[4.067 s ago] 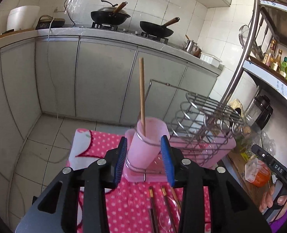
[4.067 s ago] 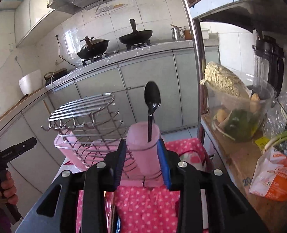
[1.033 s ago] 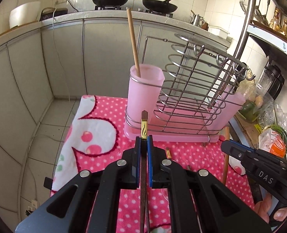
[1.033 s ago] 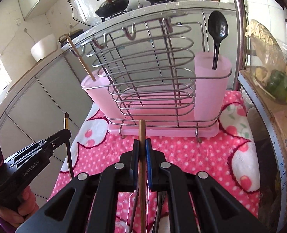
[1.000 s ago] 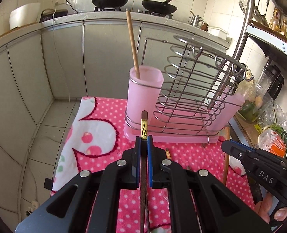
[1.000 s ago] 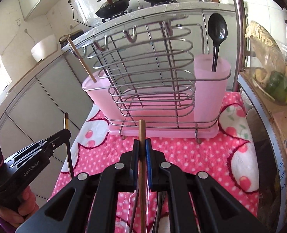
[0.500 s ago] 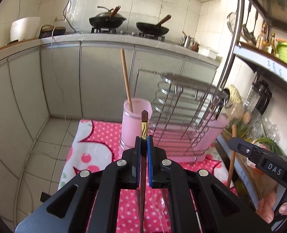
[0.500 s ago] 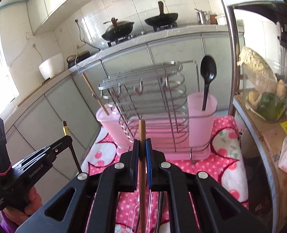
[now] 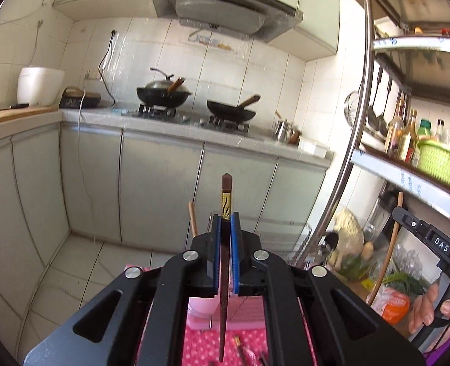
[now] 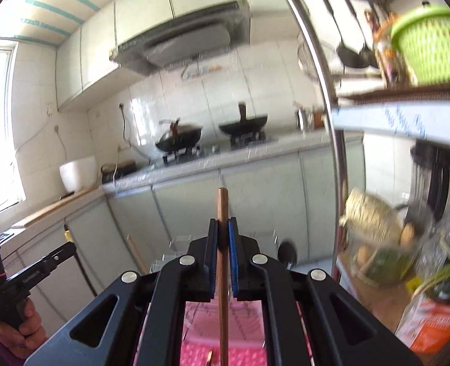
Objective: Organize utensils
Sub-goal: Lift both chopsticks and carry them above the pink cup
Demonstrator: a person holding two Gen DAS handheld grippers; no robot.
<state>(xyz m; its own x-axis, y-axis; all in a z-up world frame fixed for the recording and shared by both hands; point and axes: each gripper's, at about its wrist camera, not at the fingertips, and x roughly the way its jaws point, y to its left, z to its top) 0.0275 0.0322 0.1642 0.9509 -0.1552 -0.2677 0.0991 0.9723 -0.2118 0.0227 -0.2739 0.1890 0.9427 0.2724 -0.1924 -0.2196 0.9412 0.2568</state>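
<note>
My left gripper (image 9: 225, 218) is shut on a dark brown chopstick (image 9: 226, 196) with a gold pattern, held upright and high above the pink cup (image 9: 203, 305) of the drying rack. A light wooden chopstick (image 9: 193, 218) stands in that cup. My right gripper (image 10: 223, 222) is shut on a light wooden chopstick (image 10: 223, 207), also upright, above the pink rack (image 10: 221, 352), which is mostly hidden behind my fingers. A black spoon (image 10: 286, 253) pokes up from the rack's right side. The right gripper also shows in the left wrist view (image 9: 399, 213).
A pink dotted cloth (image 9: 203, 347) lies under the rack, with more chopsticks (image 9: 240, 346) on it. A steel shelf pole (image 10: 331, 152) stands close on the right, with a green basket (image 10: 429, 45) and a vegetable bowl (image 10: 386, 244). Counter with two woks (image 9: 164, 94) is behind.
Both grippers have risen and tilted upward with their chopsticks, so the rack has dropped to the bottom of both views and is now mostly hidden behind the fingers.
</note>
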